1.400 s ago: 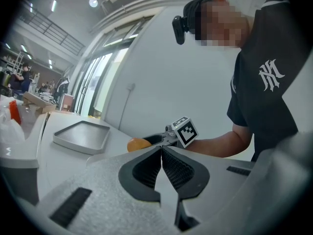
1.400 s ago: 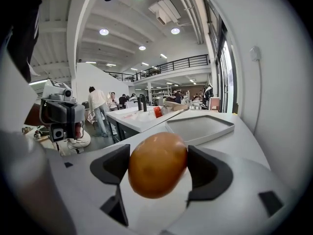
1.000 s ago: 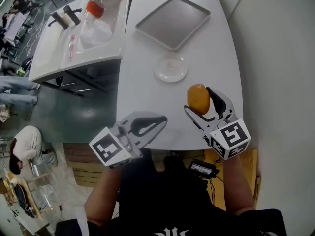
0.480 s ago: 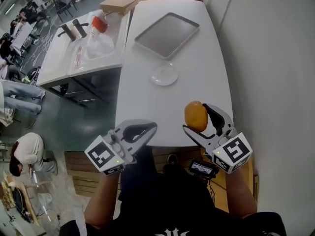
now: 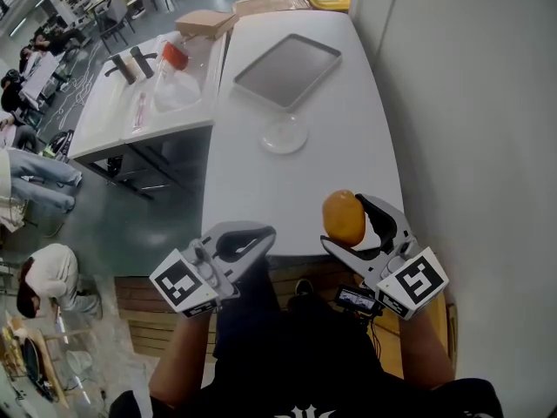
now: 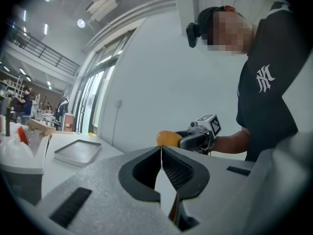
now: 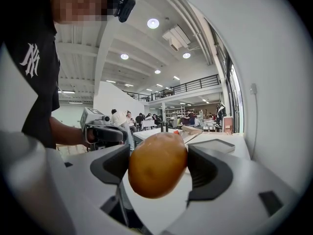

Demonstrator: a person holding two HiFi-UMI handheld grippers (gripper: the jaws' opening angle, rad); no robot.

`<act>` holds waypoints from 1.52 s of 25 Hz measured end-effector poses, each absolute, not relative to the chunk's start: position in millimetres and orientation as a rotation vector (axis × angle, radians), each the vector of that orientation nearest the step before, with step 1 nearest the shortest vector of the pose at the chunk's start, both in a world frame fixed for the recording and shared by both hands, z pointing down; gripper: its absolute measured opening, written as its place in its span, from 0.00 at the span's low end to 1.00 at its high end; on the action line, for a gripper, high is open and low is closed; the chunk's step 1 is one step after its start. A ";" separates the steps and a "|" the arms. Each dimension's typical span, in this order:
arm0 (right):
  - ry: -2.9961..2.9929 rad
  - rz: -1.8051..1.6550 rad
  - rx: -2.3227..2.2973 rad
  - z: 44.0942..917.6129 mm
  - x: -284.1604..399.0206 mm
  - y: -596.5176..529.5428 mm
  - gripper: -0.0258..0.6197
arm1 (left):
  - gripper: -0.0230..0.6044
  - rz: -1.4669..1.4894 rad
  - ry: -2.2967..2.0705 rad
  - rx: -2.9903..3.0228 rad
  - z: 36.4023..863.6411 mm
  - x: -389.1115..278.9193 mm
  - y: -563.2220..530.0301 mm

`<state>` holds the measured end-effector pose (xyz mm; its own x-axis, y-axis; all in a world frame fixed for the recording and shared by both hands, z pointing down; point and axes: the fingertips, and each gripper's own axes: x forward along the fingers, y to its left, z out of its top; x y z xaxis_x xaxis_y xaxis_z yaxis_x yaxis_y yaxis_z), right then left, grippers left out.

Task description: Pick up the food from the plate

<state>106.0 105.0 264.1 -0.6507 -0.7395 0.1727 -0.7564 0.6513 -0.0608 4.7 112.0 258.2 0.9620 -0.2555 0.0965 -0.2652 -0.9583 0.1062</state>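
The surface (image 5: 305,181) and its bare plate (image 5: 285,134) lie further ahead of both tongs than a moment ago; the right tongs (image 5: 346,222), drawn back toward the person, stay clamped on the orange-brown food (image 5: 344,218); the left tongs (image 5: 261,236) are closed and empty; the pick-up looks done.

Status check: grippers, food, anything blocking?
Left gripper shut, empty. Right gripper shut on orange-brown oval food, held off the white table. Small round plate bare; nothing in the way.
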 end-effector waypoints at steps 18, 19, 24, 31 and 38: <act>-2.755 0.187 1.135 286.2 88.8 130.5 0.61 | 0.05 0.117 -0.389 2.978 274.5 11.8 138.3; -2.753 0.181 1.130 287.3 87.5 130.9 0.61 | 0.05 0.121 -0.386 2.974 277.7 11.5 139.6; -2.762 0.190 1.129 283.8 87.5 129.0 0.61 | 0.05 0.129 -0.365 2.957 276.7 17.4 144.5; -2.789 0.177 1.112 280.8 85.3 130.5 0.61 | 0.05 0.184 -0.367 2.929 279.0 17.2 145.7; -2.788 0.178 1.092 283.2 86.9 132.5 0.61 | 0.05 0.192 -0.354 2.946 277.6 19.6 146.8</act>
<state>86.9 132.5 283.2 -0.7260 -0.6652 0.1744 -0.6820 0.7291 -0.0584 19.6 146.8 277.6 0.9635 -0.2237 0.1471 -0.2453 -0.9578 0.1502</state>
